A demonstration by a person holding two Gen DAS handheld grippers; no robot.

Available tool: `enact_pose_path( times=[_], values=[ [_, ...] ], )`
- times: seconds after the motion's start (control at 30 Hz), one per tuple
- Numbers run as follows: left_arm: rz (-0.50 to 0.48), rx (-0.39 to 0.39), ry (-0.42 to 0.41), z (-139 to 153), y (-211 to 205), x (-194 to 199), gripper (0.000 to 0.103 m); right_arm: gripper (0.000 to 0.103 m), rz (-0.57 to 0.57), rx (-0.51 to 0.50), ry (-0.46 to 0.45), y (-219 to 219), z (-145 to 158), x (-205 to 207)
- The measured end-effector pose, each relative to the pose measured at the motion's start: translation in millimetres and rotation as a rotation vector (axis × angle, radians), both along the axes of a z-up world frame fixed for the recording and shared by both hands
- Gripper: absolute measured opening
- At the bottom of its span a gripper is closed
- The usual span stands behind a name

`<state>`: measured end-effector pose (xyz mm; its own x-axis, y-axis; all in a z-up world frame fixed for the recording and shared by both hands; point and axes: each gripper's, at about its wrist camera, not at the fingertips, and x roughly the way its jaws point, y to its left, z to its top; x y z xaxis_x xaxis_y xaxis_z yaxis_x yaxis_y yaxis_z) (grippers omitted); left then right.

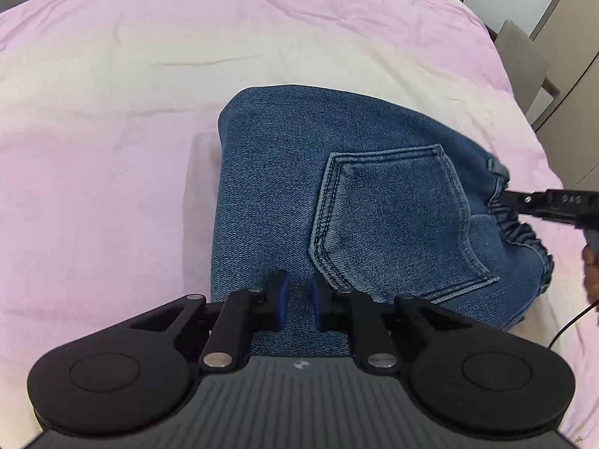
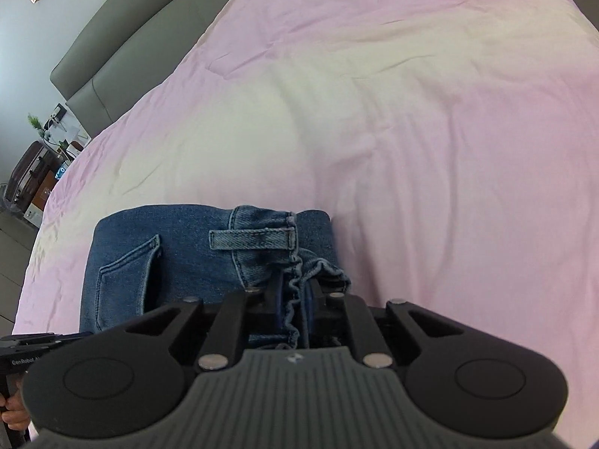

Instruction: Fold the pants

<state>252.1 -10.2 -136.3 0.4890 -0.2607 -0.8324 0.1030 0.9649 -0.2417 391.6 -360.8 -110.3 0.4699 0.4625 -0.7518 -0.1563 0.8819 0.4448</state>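
Pants [image 1: 299, 194], one folded denim bundle, lie on the pink bedsheet [image 1: 112, 131] with bare sheet from 9 to 12 o'clock; the left gripper [image 1: 297, 305] hovers slightly parted over them. Right wrist view: the right gripper [image 2: 295, 299] pinches the elastic waistband [image 2: 294, 288]; sheet lies bare from 12 to 3 o'clock.

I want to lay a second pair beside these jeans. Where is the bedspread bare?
Bare pink bedspread runs left of the jeans and beyond their far fold towards the headboard. It is crowded at the waistband, where the right tool grips, and near the left tool.
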Motion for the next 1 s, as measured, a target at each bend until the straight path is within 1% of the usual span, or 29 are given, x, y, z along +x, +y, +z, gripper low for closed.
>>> enact_pose_path(
  times=[0.07,0.1,0.13,0.23,0.3,0.37,0.4,0.47,0.5,0.6,0.67,0.73,0.77,0.87,1.0],
  values=[
    [0.000,0.006,-0.026,6.1,0.5,-7.4,0.017,0.021,0.032,-0.069,-0.051,8.2,18.0,-10.8],
    [-0.004,0.012,-0.048,10.1,-0.1,-14.2,0.018,0.024,0.048,-0.104,-0.093,11.1,27.8,-18.8],
    [-0.006,0.019,-0.066,13.6,-0.8,-20.3,0.021,0.024,0.071,-0.143,-0.151,14.3,39.6,-30.5],
    [-0.022,0.013,-0.120,22.6,-4.6,-41.5,0.022,0.024,0.154,-0.195,-0.263,26.0,61.0,-64.0],
    [-0.029,0.004,-0.140,24.4,-8.3,-54.4,0.022,0.024,0.204,-0.205,-0.293,34.2,63.8,-84.2],
    [-0.038,0.035,-0.144,22.1,-13.0,-62.8,0.024,0.024,0.255,-0.234,-0.329,46.0,60.1,-102.5],
    [-0.041,0.057,-0.140,19.3,-13.3,-66.3,0.024,0.025,0.282,-0.268,-0.345,54.2,55.9,-111.4],
    [-0.044,0.071,-0.109,9.3,-14.3,-71.8,0.025,0.025,0.318,-0.316,-0.348,62.5,44.4,-121.4],
    [-0.041,0.076,-0.109,6.1,-12.9,-74.7,0.026,0.025,0.321,-0.349,-0.357,64.9,37.0,-124.8],
    [-0.028,0.052,-0.103,-1.5,-6.3,-81.5,0.027,0.025,0.311,-0.433,-0.371,62.7,17.5,-133.3],
    [-0.032,0.041,-0.079,-8.7,-3.0,-79.9,0.027,0.025,0.303,-0.421,-0.360,57.1,5.8,-133.4],
    [-0.038,0.040,-0.065,-19.1,-1.5,-78.2,0.027,0.025,0.273,-0.381,-0.340,52.4,0.2,-128.2],
    [-0.038,0.044,-0.058,-22.0,-1.6,-76.2,0.027,0.025,0.271,-0.378,-0.339,52.0,-1.1,-127.7],
    [-0.031,0.050,-0.035,-18.1,-1.7,-70.1,0.027,0.025,0.266,-0.390,-0.330,56.2,0.6,-123.1],
    [-0.028,0.046,-0.046,-4.1,-0.4,-71.2,0.027,0.027,0.255,-0.392,-0.297,57.5,8.4,-118.9]
  ],
)
